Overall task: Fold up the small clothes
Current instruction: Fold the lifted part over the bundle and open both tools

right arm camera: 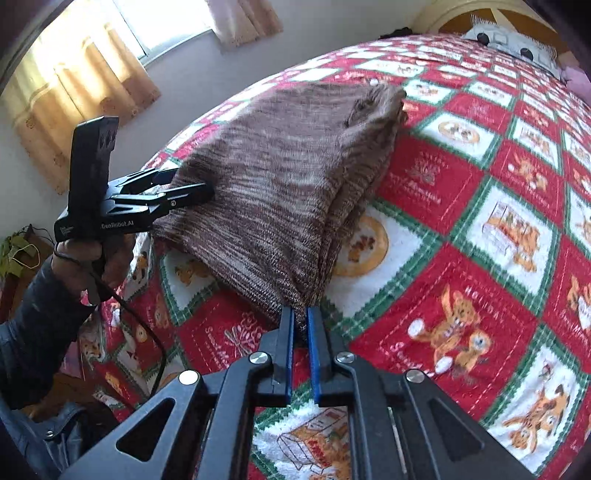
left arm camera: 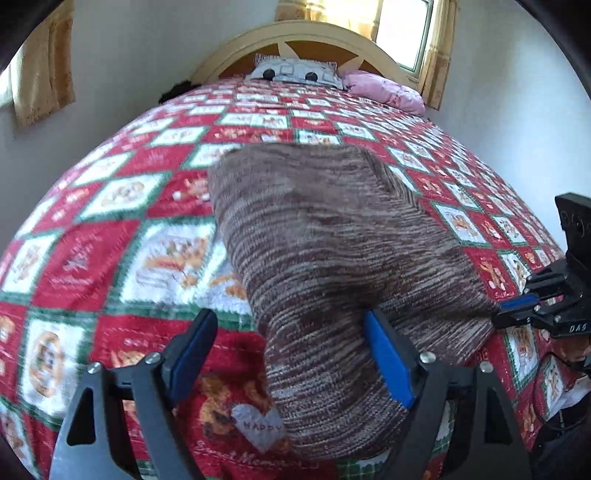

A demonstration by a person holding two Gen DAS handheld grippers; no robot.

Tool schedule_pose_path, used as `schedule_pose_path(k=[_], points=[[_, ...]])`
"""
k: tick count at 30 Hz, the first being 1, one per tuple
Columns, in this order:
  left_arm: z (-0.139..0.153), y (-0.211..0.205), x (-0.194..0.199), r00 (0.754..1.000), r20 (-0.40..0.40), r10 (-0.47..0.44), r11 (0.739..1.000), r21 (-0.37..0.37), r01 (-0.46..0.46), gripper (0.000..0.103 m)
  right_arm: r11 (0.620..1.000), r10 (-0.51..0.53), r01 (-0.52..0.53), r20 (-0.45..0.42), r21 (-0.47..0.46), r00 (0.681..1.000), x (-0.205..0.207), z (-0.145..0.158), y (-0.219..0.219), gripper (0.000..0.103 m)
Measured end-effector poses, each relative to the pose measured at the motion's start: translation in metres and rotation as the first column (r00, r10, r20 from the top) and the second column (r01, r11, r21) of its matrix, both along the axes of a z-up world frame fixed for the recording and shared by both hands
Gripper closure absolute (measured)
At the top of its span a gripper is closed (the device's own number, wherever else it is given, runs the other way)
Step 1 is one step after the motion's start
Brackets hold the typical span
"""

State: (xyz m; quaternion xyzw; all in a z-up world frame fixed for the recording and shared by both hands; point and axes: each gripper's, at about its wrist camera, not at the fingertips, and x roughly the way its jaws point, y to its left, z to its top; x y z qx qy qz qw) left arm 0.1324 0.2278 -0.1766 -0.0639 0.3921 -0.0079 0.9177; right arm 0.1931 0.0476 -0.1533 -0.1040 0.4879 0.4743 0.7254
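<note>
A brown marled knit garment (left arm camera: 314,240) lies folded on the bed, its near end raised off the quilt. My left gripper (left arm camera: 288,321) stands open and wide around the garment's near edge. Its right pad (left arm camera: 388,362) touches the knit, while the left pad (left arm camera: 192,350) is apart from it. In the right wrist view the garment (right arm camera: 277,166) runs from the left gripper (right arm camera: 184,184) down to my right gripper (right arm camera: 300,313), which is shut on a lower corner of the fabric. The left wrist view shows the right gripper (left arm camera: 509,308) pinching that corner at the right edge.
The bed carries a red, green and white patchwork quilt (left arm camera: 110,240). A patterned pillow (left arm camera: 295,72) and a pink pillow (left arm camera: 384,88) lie by the wooden headboard (left arm camera: 306,33). A person's hand and dark sleeve (right arm camera: 33,332) hold the left gripper. Curtained windows (right arm camera: 74,85) line the walls.
</note>
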Motion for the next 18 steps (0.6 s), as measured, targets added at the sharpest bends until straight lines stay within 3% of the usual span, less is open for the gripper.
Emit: schedule_pose_path(k=[2,3,7,10,12,15,18], points=[[0.014,-0.001,-0.004,0.999,0.054,0.002,1.0,0.024,-0.004,0.019,0.999,-0.027,0.026,0.036,0.028,0.999,0.007,0.014,-0.004,0.066],[0.019,-0.001,-0.005,0.997,0.076,0.002,1.0,0.028,-0.004,0.019,0.998,-0.051,0.048,0.061,0.05,0.997,0.012,0.023,-0.007,0.062],[0.034,0.002,0.007,0.992,0.126,0.026,0.999,0.037,-0.031,0.007,0.981,-0.088,0.07,0.093,0.183,0.992,0.036,0.051,0.005,0.061],[0.024,0.0,0.026,0.994,0.088,0.067,0.993,0.094,-0.075,0.007,0.978,-0.065,0.039,0.123,0.205,0.99,0.047,0.05,0.038,0.061],[0.01,0.002,0.04,0.993,0.023,0.112,0.985,0.132,-0.114,0.007,0.985,-0.05,0.033,0.101,0.167,0.994,0.057,0.034,0.067,0.061],[-0.011,0.014,0.05,0.989,-0.043,0.141,0.989,0.047,-0.139,0.002,0.995,-0.095,0.093,0.115,0.026,0.989,0.074,-0.002,0.09,0.062],[-0.017,0.023,0.05,0.987,-0.05,0.155,0.987,-0.022,-0.157,0.0,0.992,-0.125,0.12,0.103,0.049,0.987,0.081,-0.007,0.083,0.063]])
